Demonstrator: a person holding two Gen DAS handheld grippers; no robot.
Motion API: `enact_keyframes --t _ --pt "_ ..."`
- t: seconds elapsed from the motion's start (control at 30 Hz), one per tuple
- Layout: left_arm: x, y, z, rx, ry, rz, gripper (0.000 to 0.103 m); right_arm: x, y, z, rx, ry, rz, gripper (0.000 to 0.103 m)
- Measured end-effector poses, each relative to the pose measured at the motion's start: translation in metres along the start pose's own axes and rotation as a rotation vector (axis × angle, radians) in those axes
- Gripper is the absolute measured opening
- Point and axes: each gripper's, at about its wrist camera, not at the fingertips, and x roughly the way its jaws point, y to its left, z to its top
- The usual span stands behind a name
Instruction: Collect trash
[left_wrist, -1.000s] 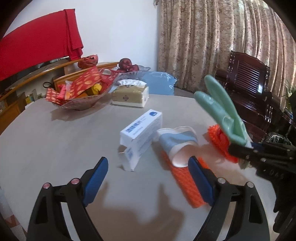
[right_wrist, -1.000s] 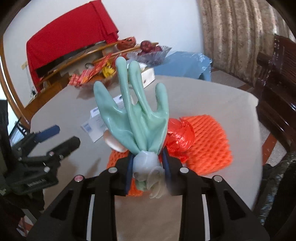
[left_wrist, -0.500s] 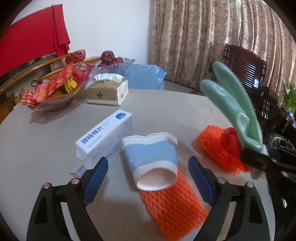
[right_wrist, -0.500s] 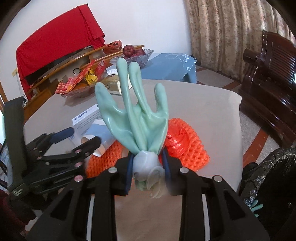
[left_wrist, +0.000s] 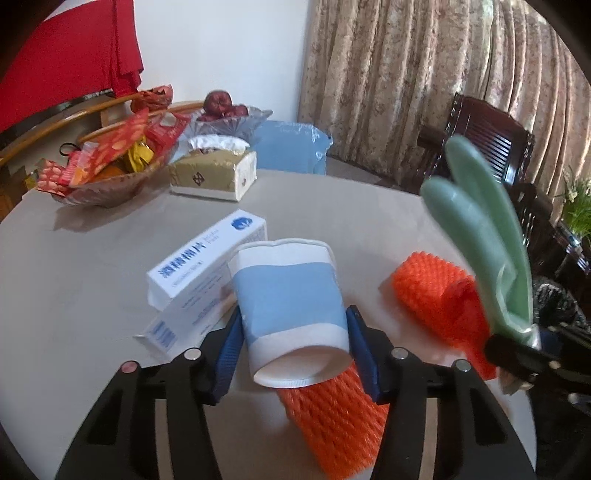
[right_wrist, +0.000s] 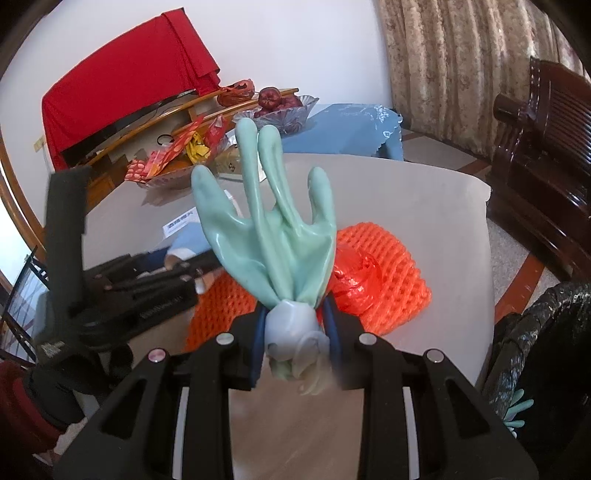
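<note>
My left gripper (left_wrist: 293, 347) is shut on a blue and white paper cup (left_wrist: 290, 306) that lies on its side on the grey table (left_wrist: 92, 273), its mouth toward the camera. An orange foam net (left_wrist: 332, 417) lies under the cup. My right gripper (right_wrist: 295, 332) is shut on the cuff of a green rubber glove (right_wrist: 269, 229), whose fingers stand upward; it also shows in the left wrist view (left_wrist: 487, 236). A second orange net with red wrapping (right_wrist: 373, 273) lies on the table behind the glove.
A white box with blue print (left_wrist: 207, 266) lies left of the cup. A tissue box (left_wrist: 214, 177), a snack bowl (left_wrist: 103, 173) and a fruit dish (left_wrist: 229, 114) stand at the back. A black trash bag (right_wrist: 546, 350) hangs past the table's right edge.
My left gripper has moved forward to the paper cup and its jaws have closed on it. The right gripper still holds the glove, shifted slightly right.
</note>
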Motion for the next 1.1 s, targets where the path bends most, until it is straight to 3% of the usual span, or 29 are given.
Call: enact_keyframes --t 0.27,0.63,0.77,0.8,0.87,1.1 --pt "-0.047 0.006 -0.014 0.025 -0.033 -0.005 0.054 -0.020 0.017 -0.013 -0.050 -0.007 0.036 0.028" --pt "-0.059 0.000 -0.041 0.051 0.009 -0.010 0.054 -0.007 0.020 -0.039 -0.063 0.041 -0.010 0.029" --pt "-0.054 -0.003 -0.048 0.059 0.027 -0.010 0.054 -0.003 0.018 -0.043 -0.047 0.060 0.002 0.039" --pt "-0.054 -0.003 -0.049 0.058 0.030 -0.009 0.054 -0.005 0.017 -0.043 -0.041 0.065 0.006 0.048" --pt "-0.053 -0.003 -0.051 0.055 0.035 -0.006 0.054 -0.010 0.017 -0.041 -0.033 0.059 0.004 0.057" --pt "-0.052 0.000 -0.053 0.049 0.038 -0.003 0.054 -0.023 0.013 -0.037 -0.027 0.026 -0.011 0.064"
